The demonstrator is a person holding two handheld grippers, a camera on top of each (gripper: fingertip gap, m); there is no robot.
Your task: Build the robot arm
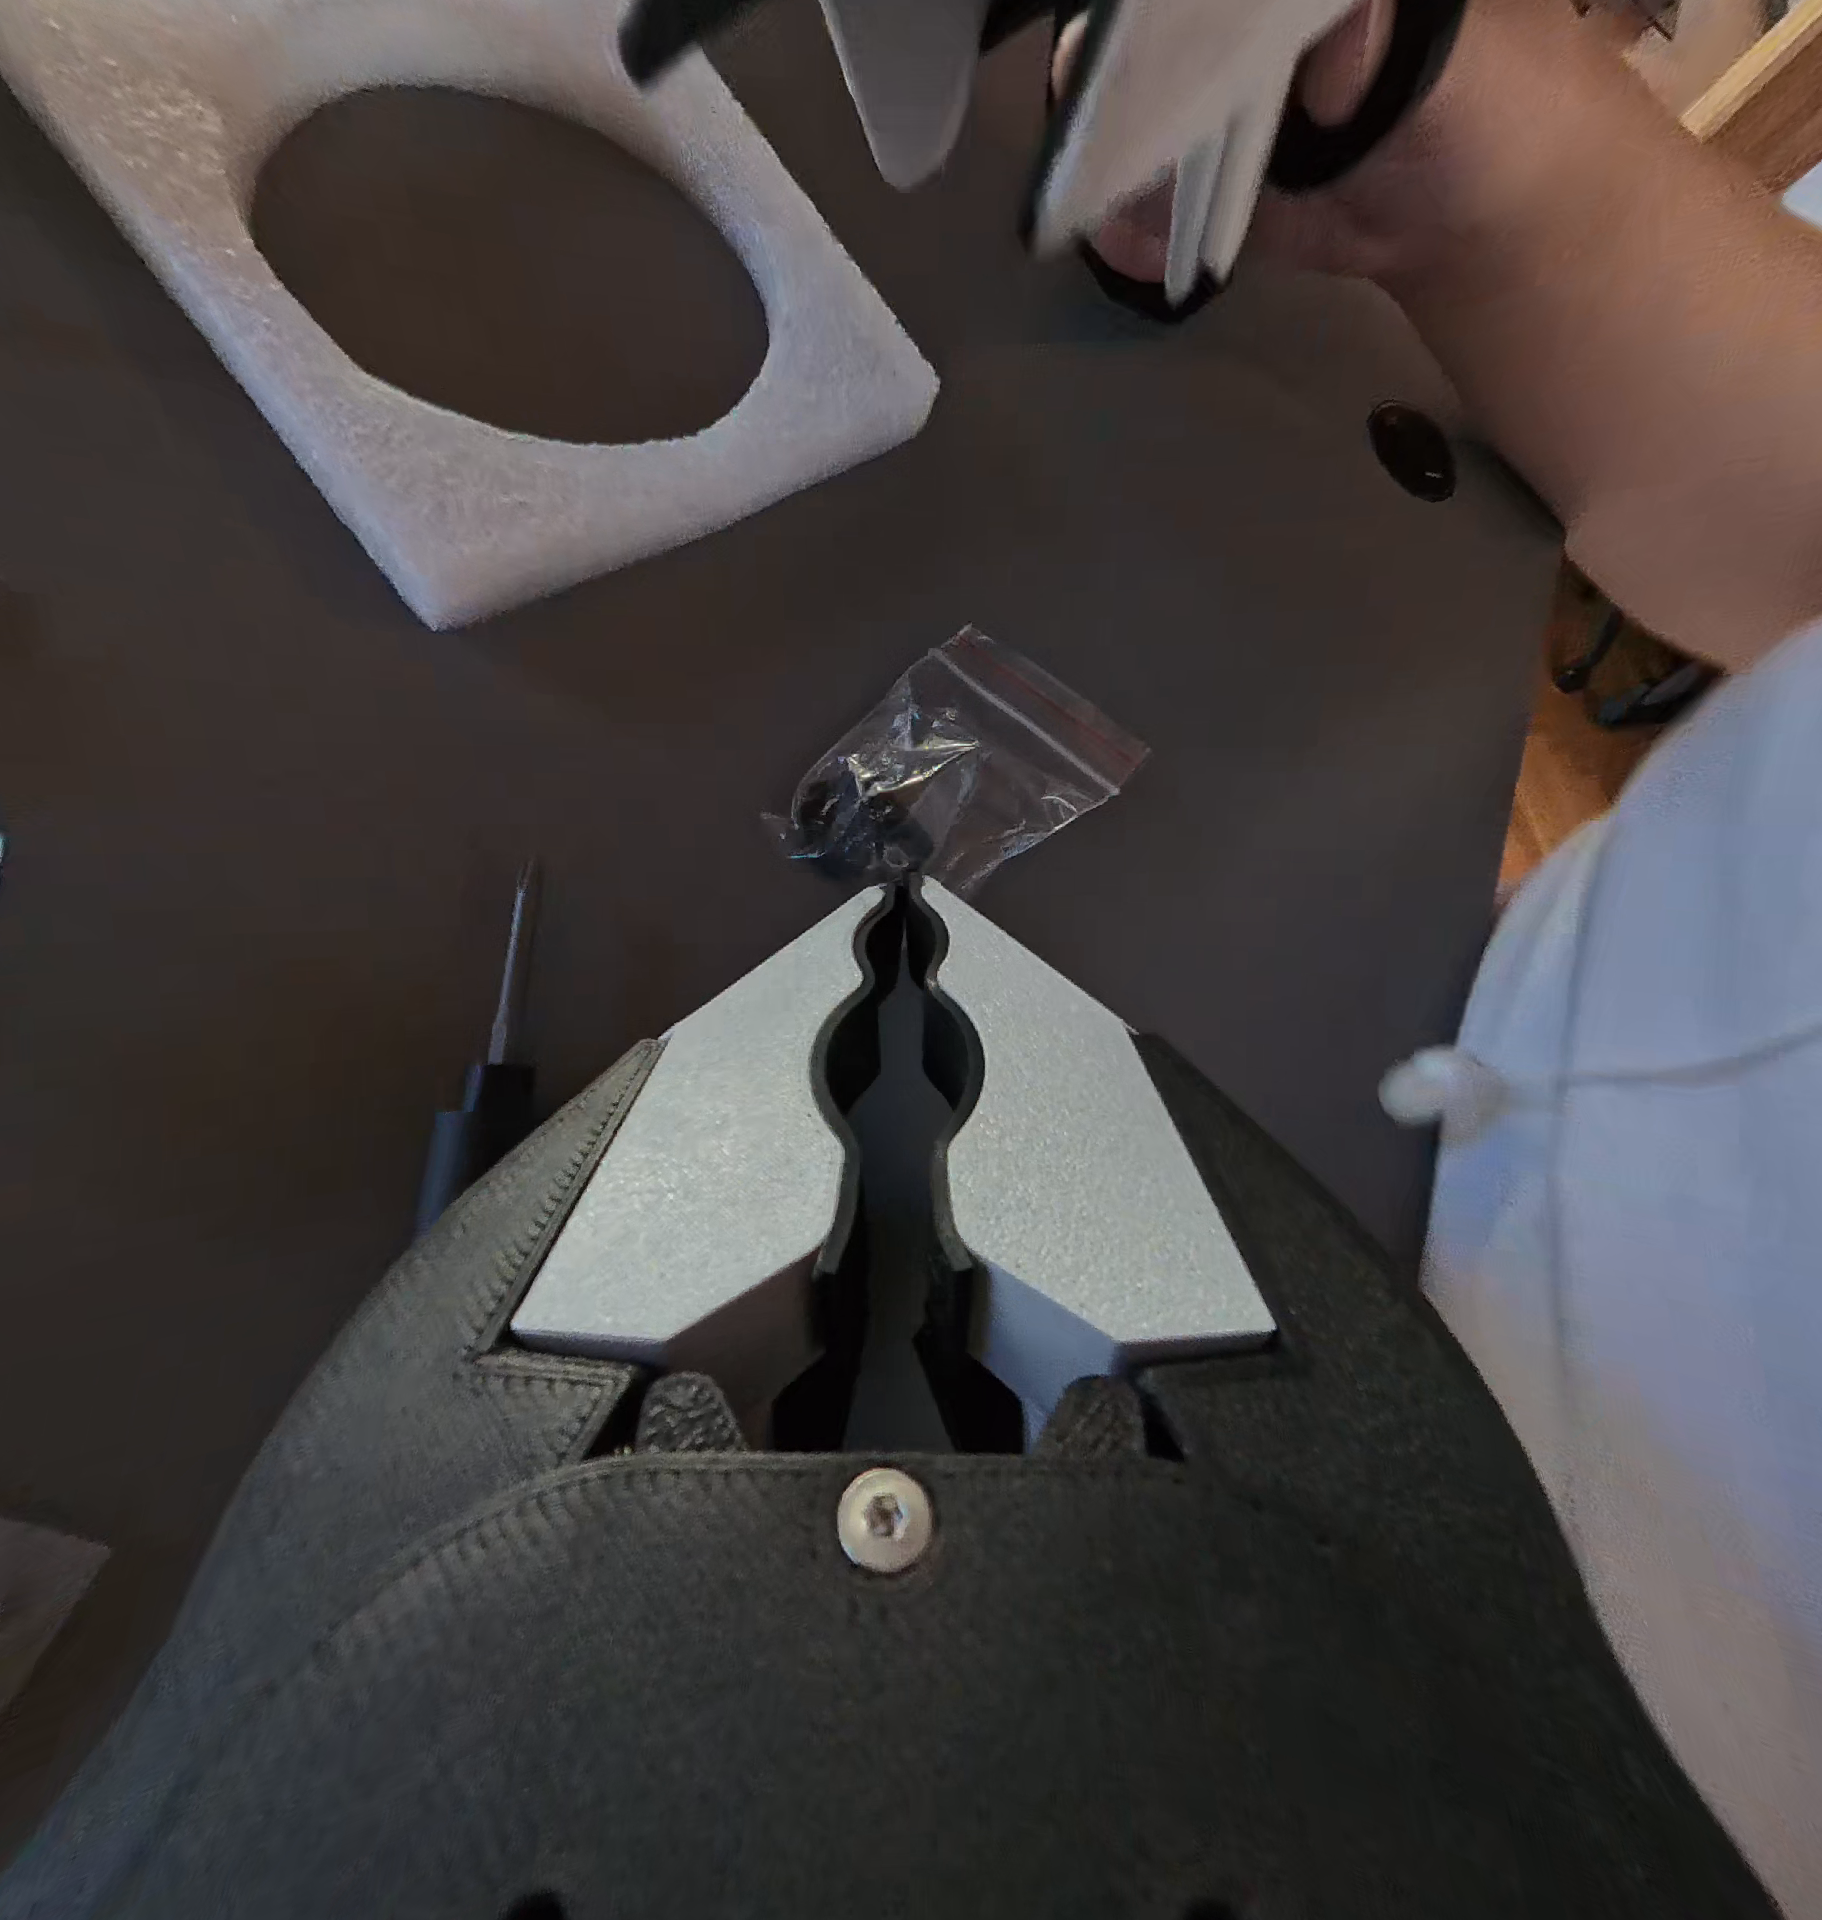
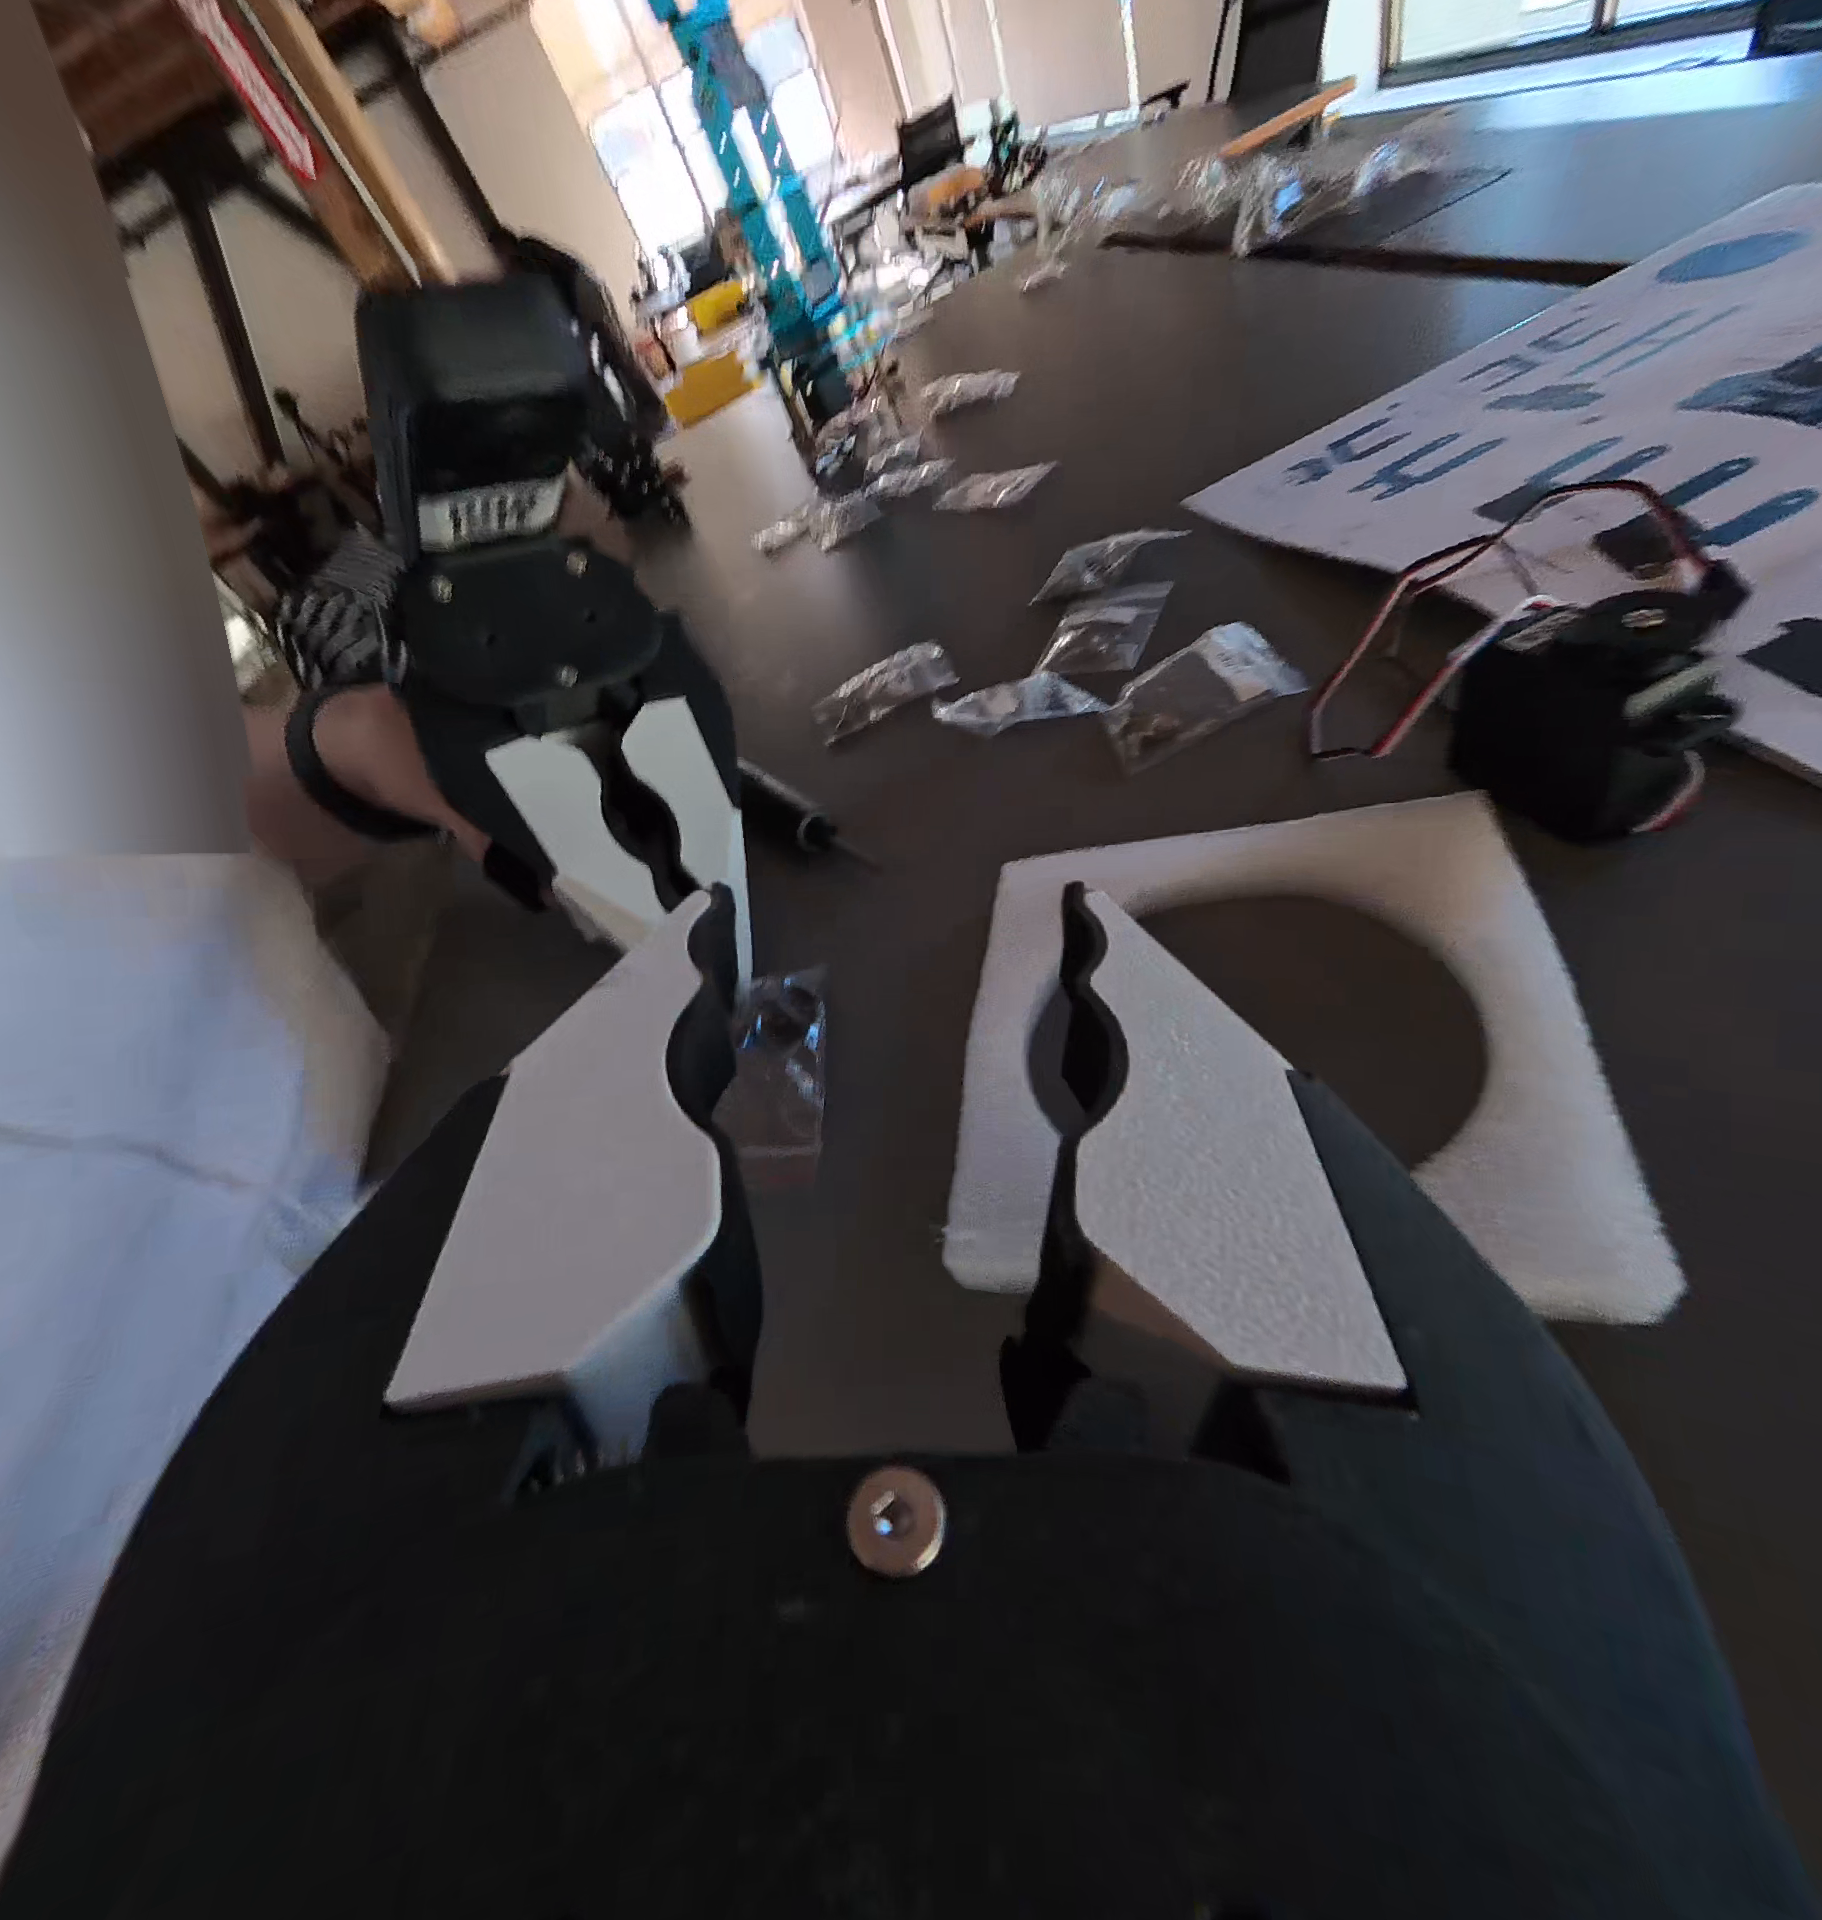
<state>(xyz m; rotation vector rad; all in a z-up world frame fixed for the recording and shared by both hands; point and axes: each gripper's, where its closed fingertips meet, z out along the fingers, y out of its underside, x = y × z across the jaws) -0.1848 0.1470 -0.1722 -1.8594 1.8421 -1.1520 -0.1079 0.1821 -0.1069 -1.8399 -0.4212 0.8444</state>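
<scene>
At my left gripper (image 1: 902,883) tips, closed together, a small zip bag (image 1: 964,769) of dark hardware is pinched by its corner (a thin hold, I'd lift slowly). My right gripper (image 2: 891,920), spread apart, hovers just above it, foam frame (image 2: 1509,1195) beside.

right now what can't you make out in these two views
- Contents of the small clear bag: dark small parts, too crumpled and glossy to identify, left wrist view.
- Screwdriver handle: hidden behind the left tool.
- Right tool: motion-blurred, cut by the top edge.
- Far bags: blurred, right wrist view.
</scene>
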